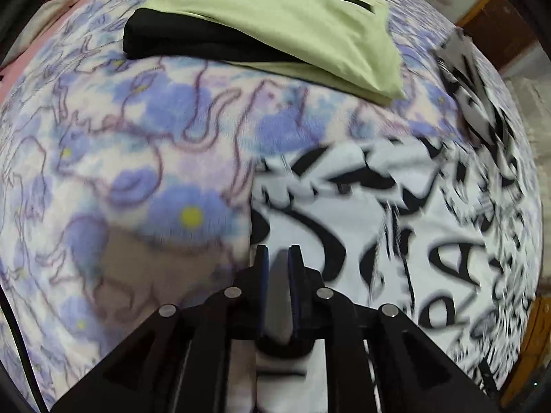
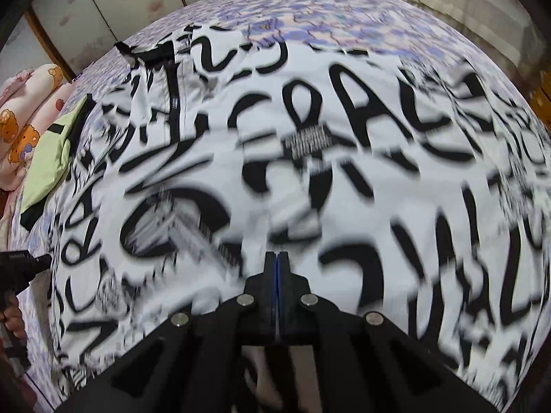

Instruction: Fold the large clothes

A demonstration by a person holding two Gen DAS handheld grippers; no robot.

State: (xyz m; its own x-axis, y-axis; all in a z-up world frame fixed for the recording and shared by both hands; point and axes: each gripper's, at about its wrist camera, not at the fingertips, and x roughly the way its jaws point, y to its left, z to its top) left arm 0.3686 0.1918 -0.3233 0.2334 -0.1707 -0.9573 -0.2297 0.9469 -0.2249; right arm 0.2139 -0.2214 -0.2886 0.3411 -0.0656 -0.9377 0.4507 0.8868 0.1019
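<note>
A: Where's the garment?

B: The shirt (image 2: 310, 179), white with black lettering, lies spread over the bed (image 1: 103, 172), covering most of the right wrist view. A folded pile (image 1: 275, 24), green over black, sits near it at the far side.

A: And the hand-held grippers?

B: The left hand-held gripper (image 1: 278, 258) is clenched on a fold of the shirt at its left edge; pale cloth shows between the jaws. The right hand-held gripper (image 2: 277, 261) has its jaws pressed together over the shirt's near part. I can't tell whether cloth is caught in it.

A: So what's the step?

B: I'd judge it's taking up one side to carry across. The frames are blurred, so little finer detail can be trusted.

A: How to do it well?

B: Check that the right one really has cloth. Lift both corners evenly, keep the edge taut between them, and carry it across low so the layer beneath doesn't drag or wrinkle. Lay the edge parallel to the far side before letting go, clear of the pile.
</note>
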